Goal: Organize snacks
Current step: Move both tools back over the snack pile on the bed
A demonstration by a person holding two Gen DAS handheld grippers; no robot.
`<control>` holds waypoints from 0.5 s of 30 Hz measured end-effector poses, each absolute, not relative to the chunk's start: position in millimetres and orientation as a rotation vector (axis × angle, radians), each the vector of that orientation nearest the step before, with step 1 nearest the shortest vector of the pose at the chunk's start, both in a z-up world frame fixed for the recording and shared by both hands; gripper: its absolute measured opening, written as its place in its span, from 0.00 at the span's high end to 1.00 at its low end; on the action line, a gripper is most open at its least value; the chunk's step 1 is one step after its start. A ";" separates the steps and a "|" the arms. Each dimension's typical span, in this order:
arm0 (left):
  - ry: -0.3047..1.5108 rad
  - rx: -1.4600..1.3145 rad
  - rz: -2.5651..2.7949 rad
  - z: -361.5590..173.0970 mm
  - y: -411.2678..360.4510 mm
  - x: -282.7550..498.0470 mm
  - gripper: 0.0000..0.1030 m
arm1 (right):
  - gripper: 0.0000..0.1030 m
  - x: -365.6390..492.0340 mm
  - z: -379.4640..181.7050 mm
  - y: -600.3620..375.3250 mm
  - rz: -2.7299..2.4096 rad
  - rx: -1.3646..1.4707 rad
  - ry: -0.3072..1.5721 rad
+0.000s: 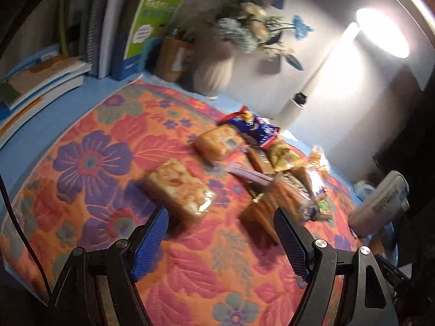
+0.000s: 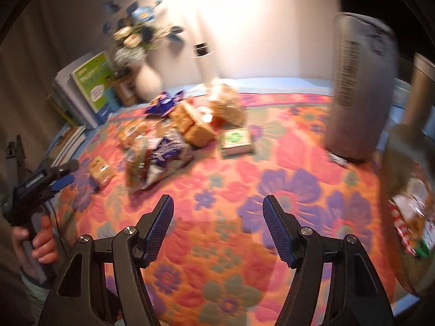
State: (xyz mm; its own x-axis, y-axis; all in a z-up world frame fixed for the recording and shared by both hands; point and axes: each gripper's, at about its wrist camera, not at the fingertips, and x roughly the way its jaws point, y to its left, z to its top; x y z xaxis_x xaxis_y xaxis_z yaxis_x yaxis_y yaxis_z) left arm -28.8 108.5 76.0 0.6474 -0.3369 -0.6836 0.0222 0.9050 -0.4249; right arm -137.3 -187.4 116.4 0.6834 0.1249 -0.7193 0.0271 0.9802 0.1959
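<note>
From left to right across my surface (image 1: 89, 160), which is covered by a flowered cloth, the first snack is a clear-wrapped cake (image 1: 178, 190) lying alone, just ahead of my left claw (image 1: 220, 222). That claw is spread wide with nothing between its blue pads. The cake looks pale, crumbly and light; I judge the film slippery and the inside soft, so I would take it across its short sides with a gentle squeeze. Next comes a second wrapped cake (image 1: 217, 145), golden-brown, at the edge of the heap (image 1: 282, 168) of bags and packets. Behind it is a blue crinkly bag (image 1: 252, 126), probably puffed with air and easy to crush, best pinched at a sealed end. Further right in the right wrist view, a small green-labelled box (image 2: 236, 141) sits flat and apart from the heap; it looks stiff and should take a firm grip on its sides. My right claw (image 2: 218, 217) is also spread and empty, above bare cloth. Far right, a basket (image 2: 407, 190) at the edge seems to hold more packets, though blur hides which.
</note>
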 end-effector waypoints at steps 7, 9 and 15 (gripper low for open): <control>0.918 -0.454 -0.149 38.9 133.5 -0.7 0.25 | 0.35 -84.0 108.7 -131.4 0.209 0.132 0.845; 0.931 -0.455 -0.160 34.1 130.6 6.8 0.25 | 0.36 -72.1 108.7 -119.3 0.229 0.102 0.839; 0.956 -0.448 -0.181 25.0 119.7 28.4 0.25 | 0.36 -40.5 115.0 -95.5 0.289 0.057 0.794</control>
State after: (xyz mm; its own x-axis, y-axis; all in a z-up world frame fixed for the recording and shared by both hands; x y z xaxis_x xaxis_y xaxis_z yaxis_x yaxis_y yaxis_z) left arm 28.4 119.7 25.0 0.5700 -0.3427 -0.7467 -0.0461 0.8941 -0.4455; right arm -40.5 -95.5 115.0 0.6639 0.2773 -0.6945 -0.2350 0.9590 0.1582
